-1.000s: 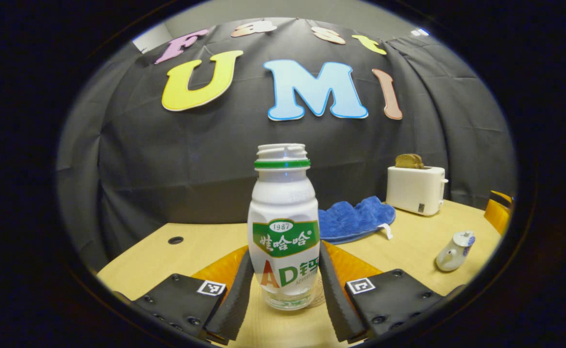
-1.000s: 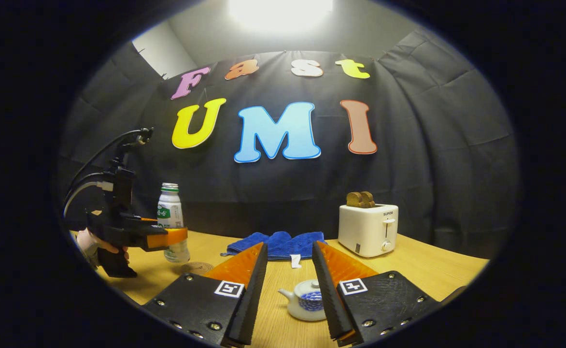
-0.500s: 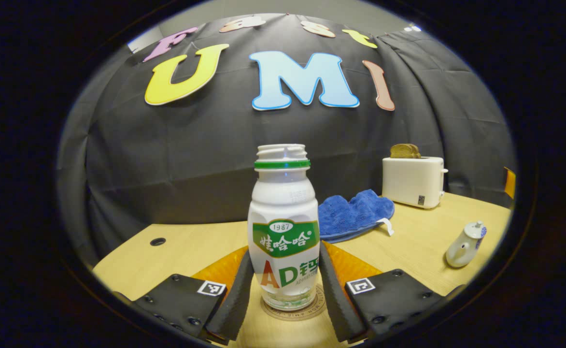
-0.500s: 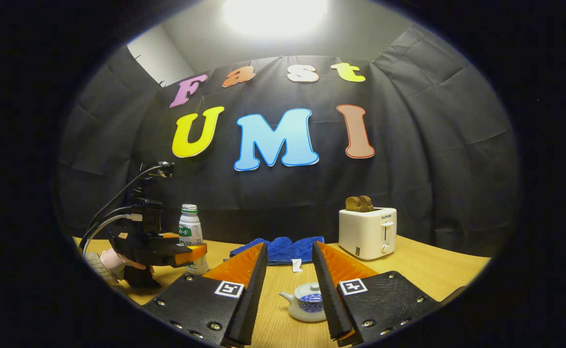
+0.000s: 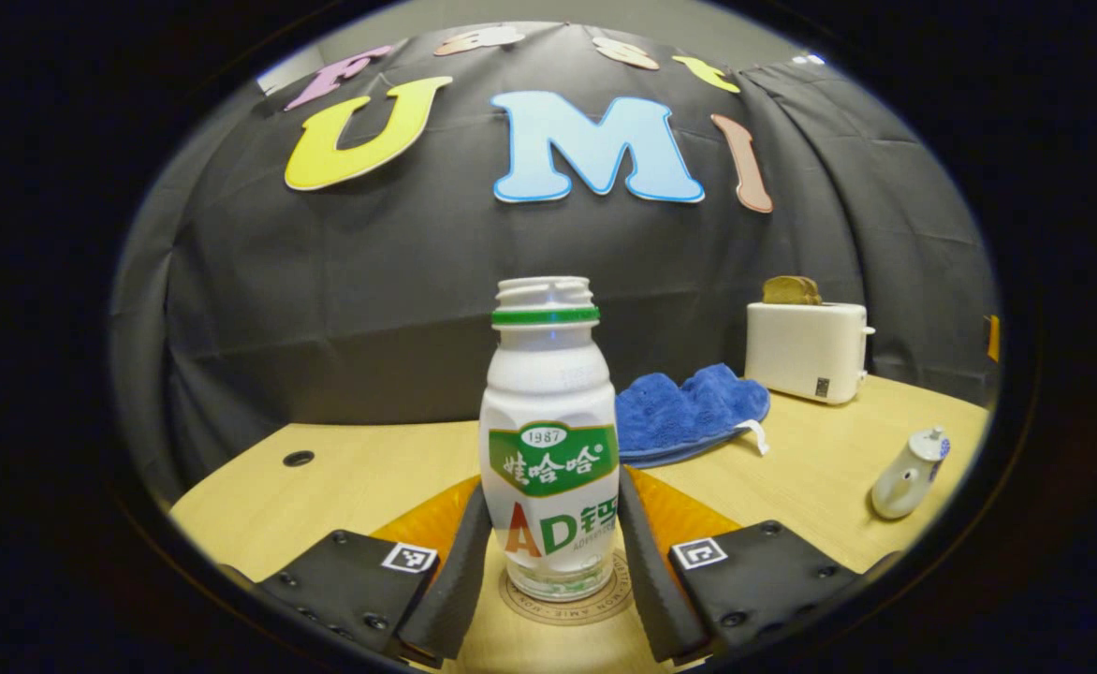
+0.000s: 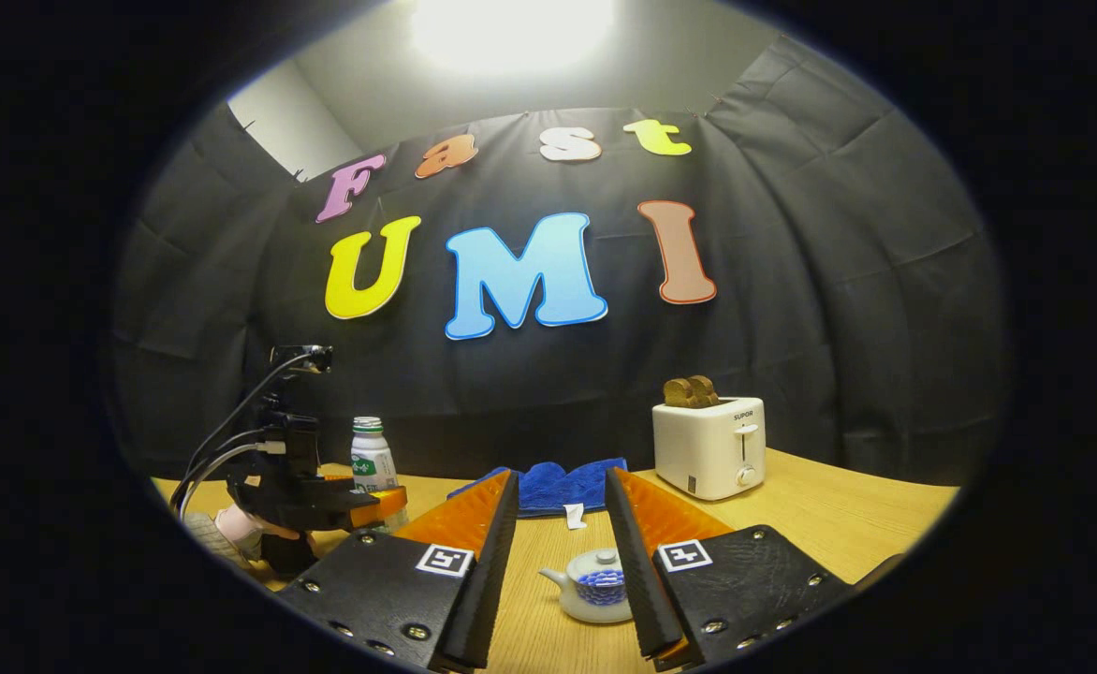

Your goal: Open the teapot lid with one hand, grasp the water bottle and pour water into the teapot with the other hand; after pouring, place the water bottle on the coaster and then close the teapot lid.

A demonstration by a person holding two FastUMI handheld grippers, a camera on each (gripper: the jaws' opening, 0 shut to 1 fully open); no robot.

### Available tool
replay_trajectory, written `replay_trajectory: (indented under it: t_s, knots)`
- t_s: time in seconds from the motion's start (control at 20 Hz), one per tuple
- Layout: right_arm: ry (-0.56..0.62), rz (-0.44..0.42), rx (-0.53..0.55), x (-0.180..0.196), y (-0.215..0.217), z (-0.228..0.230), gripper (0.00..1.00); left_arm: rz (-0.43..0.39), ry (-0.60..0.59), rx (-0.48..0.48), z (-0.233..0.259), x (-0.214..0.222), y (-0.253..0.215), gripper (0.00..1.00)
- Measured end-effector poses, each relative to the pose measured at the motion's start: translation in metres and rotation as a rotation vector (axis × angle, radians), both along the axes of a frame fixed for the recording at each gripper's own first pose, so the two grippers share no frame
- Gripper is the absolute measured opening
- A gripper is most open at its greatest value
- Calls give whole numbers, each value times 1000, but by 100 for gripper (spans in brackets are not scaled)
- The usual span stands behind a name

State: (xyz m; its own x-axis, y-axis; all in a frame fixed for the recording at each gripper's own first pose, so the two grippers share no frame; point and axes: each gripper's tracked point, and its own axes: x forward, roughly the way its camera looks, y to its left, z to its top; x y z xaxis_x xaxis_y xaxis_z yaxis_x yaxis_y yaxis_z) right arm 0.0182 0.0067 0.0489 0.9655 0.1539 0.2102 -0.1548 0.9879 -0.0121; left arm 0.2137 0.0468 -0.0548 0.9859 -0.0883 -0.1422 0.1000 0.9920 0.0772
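The left gripper (image 5: 548, 552) has its jaws pinching the water bottle (image 5: 548, 440), which stands upright, uncapped, on the round coaster (image 5: 567, 604), seemingly touching it. The right gripper (image 6: 558, 562) holds its jaws spread, with the teapot (image 6: 595, 585), lid on, on the table (image 6: 839, 524) between them. Behind lie a blue cloth (image 6: 558, 485) and a toaster (image 6: 709, 447).

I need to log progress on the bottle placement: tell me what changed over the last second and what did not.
The left gripper brought the water bottle down; its base now sits over the coaster, which was barely visible a second ago. The jaws stay closed on the bottle. The right gripper stays open, the teapot on the table between its fingers, lid on. Toaster and blue cloth unchanged.
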Motion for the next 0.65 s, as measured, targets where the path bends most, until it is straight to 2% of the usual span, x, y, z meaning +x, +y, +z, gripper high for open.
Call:
replay_trajectory:
  t_s: [0.1, 0.15, 0.2, 0.25, 0.3, 0.4, 0.45, 0.65]
  knots:
    - [2, -3, -3, 0, 0, -1, 57, 3, -3, -9, -1, 1, 1, 72]
    - [2, -4, -3, 0, 0, -1, 57, 4, -5, -12, -1, 1, 1, 81]
    - [4, -7, -4, 0, -1, -1, 57, 3, -5, -8, -2, 2, 0, 79]
    - [7, -9, -5, 1, -2, -2, 57, 1, -5, -2, -1, 2, -1, 84]
    - [10, -10, -5, 2, -2, -3, 57, -3, -4, 5, 0, 1, -1, 86]
    - [16, -11, -8, 3, -1, -5, 57, -5, -5, 4, 0, 0, -4, 81]
    - [18, -11, -11, 3, -1, -6, 57, -5, -9, -5, 1, 0, -5, 88]
    - [23, -12, -18, 4, -1, -7, 57, 11, -18, -12, 4, -3, -1, 88]
